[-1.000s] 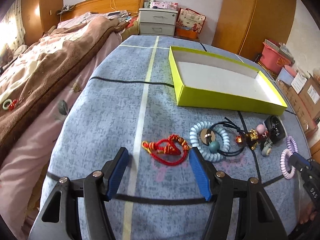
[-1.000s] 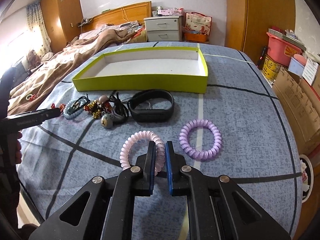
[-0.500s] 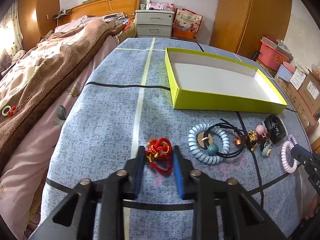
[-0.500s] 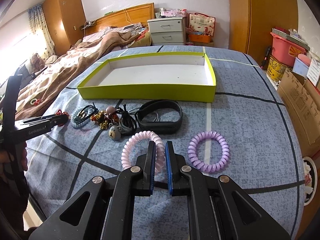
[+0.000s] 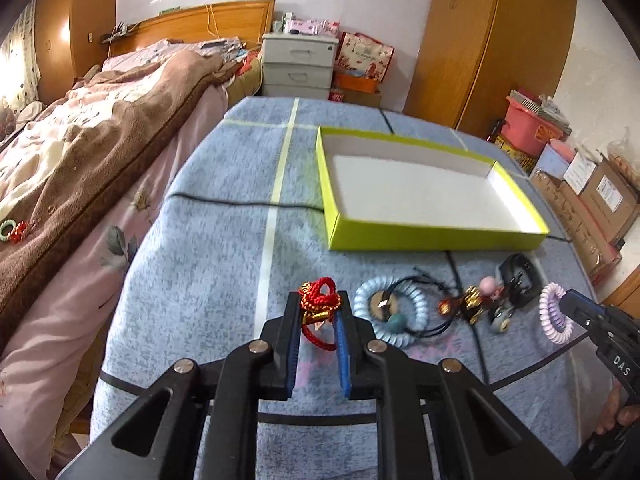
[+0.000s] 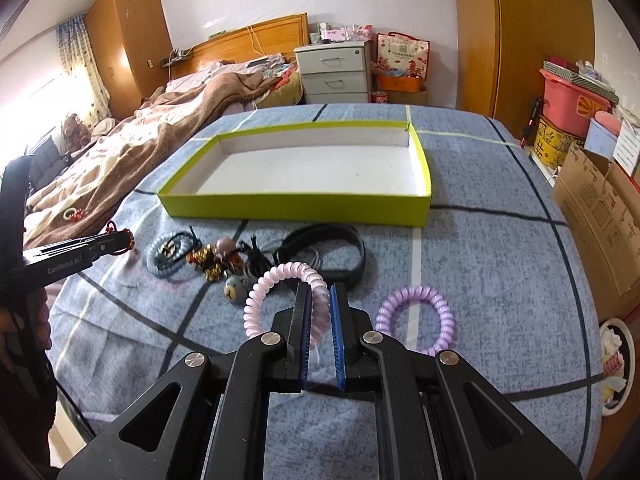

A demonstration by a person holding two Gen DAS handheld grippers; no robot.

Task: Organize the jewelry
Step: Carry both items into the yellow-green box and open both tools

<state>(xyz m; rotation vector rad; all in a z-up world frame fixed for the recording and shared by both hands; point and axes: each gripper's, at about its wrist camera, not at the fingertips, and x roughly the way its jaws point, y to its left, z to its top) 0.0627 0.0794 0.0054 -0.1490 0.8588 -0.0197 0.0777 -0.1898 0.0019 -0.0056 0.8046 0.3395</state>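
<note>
My left gripper (image 5: 320, 304) has its jaws closing on a red cord bracelet with gold beads (image 5: 320, 300), and the blue pads pinch it just over the blue cloth. In the right wrist view, my right gripper (image 6: 320, 296) is shut on a pale pink coil hair tie (image 6: 276, 280), which tilts up from the cloth. The same gripper (image 5: 568, 300) and tie (image 5: 554, 316) show at the right of the left wrist view. A yellow-green open box (image 5: 432, 236) (image 6: 296, 206) lies beyond both, with nothing inside.
Between the grippers lie a light blue coil tie (image 5: 384, 316), gold and pink charms (image 6: 212, 260) and a black band (image 6: 352, 248). A purple coil tie (image 6: 416, 316) lies right of my right gripper. A bed (image 5: 80, 152) flanks the left; cardboard boxes (image 6: 600, 208) stand right.
The left jaws went from wide open to pinching the red bracelet, which bunched up between the pads. The right gripper stayed shut and the pink tie tilted up.
</note>
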